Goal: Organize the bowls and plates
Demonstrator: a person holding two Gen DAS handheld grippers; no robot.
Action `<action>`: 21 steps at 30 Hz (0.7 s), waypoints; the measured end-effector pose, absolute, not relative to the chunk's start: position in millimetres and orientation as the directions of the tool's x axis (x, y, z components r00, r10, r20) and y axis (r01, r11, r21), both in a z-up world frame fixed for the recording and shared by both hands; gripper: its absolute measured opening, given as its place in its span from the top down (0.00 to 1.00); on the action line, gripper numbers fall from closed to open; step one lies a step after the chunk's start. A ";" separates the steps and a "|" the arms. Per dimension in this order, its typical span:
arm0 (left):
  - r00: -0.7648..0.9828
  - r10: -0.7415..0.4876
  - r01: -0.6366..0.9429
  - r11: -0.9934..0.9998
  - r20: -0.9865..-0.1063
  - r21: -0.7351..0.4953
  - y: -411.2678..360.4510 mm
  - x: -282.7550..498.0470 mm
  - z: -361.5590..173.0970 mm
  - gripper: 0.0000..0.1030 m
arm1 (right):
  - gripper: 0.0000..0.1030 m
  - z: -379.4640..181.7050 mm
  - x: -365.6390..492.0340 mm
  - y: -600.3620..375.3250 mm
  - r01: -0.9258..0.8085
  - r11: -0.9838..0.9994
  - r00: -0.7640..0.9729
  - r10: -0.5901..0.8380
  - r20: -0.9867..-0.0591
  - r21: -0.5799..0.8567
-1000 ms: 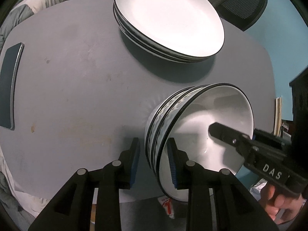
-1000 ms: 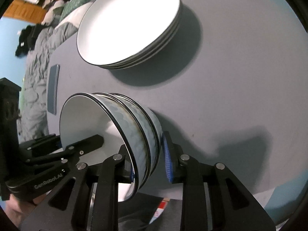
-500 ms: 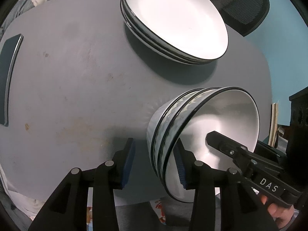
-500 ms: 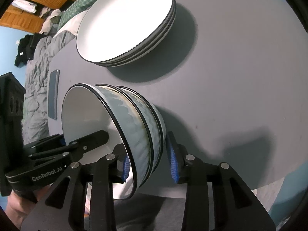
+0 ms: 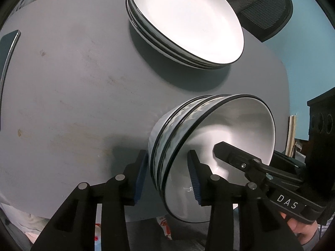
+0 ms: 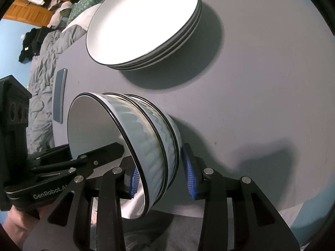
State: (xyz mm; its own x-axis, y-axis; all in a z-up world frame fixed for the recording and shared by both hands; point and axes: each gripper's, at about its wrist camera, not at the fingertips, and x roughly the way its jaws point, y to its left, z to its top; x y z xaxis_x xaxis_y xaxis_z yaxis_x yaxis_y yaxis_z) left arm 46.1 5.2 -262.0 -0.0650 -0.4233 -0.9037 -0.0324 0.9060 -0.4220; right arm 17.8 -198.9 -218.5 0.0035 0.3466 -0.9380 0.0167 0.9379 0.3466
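Note:
A stack of three nested white bowls (image 5: 219, 138) with black rims and wavy grey sides stands on the grey table near its front edge; it also shows in the right wrist view (image 6: 146, 144). My left gripper (image 5: 167, 175) is open, its fingers astride the stack's rim, one outside and one inside. My right gripper (image 6: 161, 175) is open and straddles the opposite rim the same way. A stack of white black-rimmed plates (image 5: 184, 18) sits farther back on the table, also seen in the right wrist view (image 6: 142, 21).
A dark phone (image 6: 60, 96) lies near the table's left edge, also in the left wrist view (image 5: 8, 50). A black mesh chair (image 5: 266, 8) stands behind the plates. A bed with grey bedding (image 6: 41, 62) lies beyond the table.
Both grippers have opened wider around the bowl rims and drawn back a little. The bowl stack has settled on the table.

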 end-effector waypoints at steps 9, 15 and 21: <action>-0.069 -0.412 -0.092 0.910 -0.909 -0.405 11.6 45.3 -263.8 0.74 | 0.76 -215.4 19.6 -199.1 0.014 0.943 -0.026 0.333 -0.943 0.333; -0.083 -0.404 -0.085 0.914 -0.911 -0.397 14.3 42.8 -263.9 0.74 | 0.78 -213.0 19.3 -196.1 0.011 0.947 -0.014 0.322 -0.947 0.322; -0.098 -0.398 -0.079 0.917 -0.912 -0.392 15.4 43.6 -264.5 0.74 | 0.78 -210.5 20.1 -190.2 0.010 0.950 -0.014 0.313 -0.950 0.313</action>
